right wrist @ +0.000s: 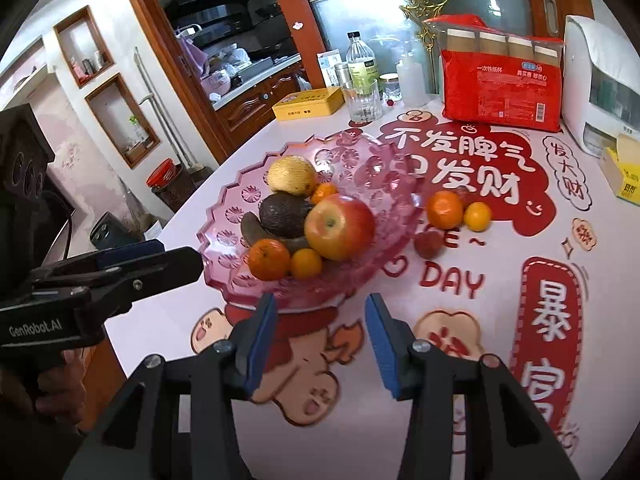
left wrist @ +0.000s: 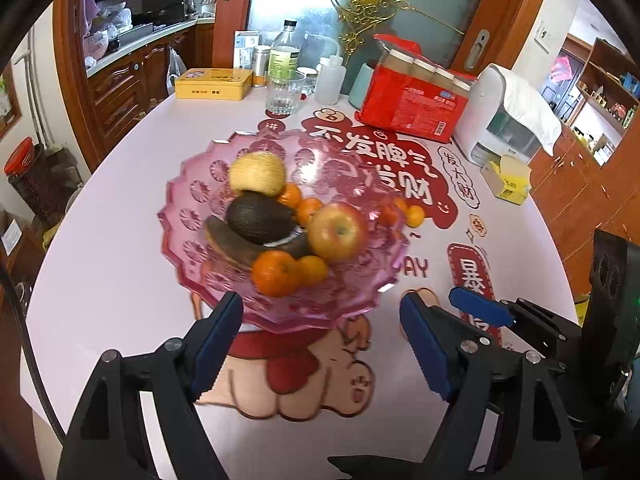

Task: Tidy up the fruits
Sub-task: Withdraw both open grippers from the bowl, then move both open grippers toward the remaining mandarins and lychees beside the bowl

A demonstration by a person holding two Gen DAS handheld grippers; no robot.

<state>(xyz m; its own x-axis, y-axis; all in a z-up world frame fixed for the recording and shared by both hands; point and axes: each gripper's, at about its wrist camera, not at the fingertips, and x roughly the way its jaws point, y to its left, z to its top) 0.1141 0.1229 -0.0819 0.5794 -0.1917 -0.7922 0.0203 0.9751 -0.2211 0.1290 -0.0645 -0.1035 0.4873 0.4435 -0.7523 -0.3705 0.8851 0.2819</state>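
**Loose fruit waiting beside the bowl**

Both grippers are hovering over the near edge of the table [right wrist: 160,280], each with nothing in it. The left gripper [left wrist: 320,340] is standing with its jaws spread wide; the right gripper [right wrist: 320,340] is keeping its jaws parted more narrowly, nothing between them.

The pink bowl [right wrist: 240,200] is sitting mid-table, already holding one pear [right wrist: 291,174], one avocado [right wrist: 284,214], one apple [right wrist: 340,226], a brown fruit lying under the avocado, and three oranges [right wrist: 269,259] that I can count. Just outside its right rim two more oranges [right wrist: 445,209] are lying side by side, with one small red fruit [right wrist: 428,243] near them; a second reddish one may be sitting behind the oranges, but I cannot tell.

The step in hand is probably fetching those strays. The right gripper is sitting nearer to them, so it should be doing the reaching: widening its jaws first, coming down over one orange at a time, closing gently across its middle, then lowering it into a free hollow so the pile is not disturbed.
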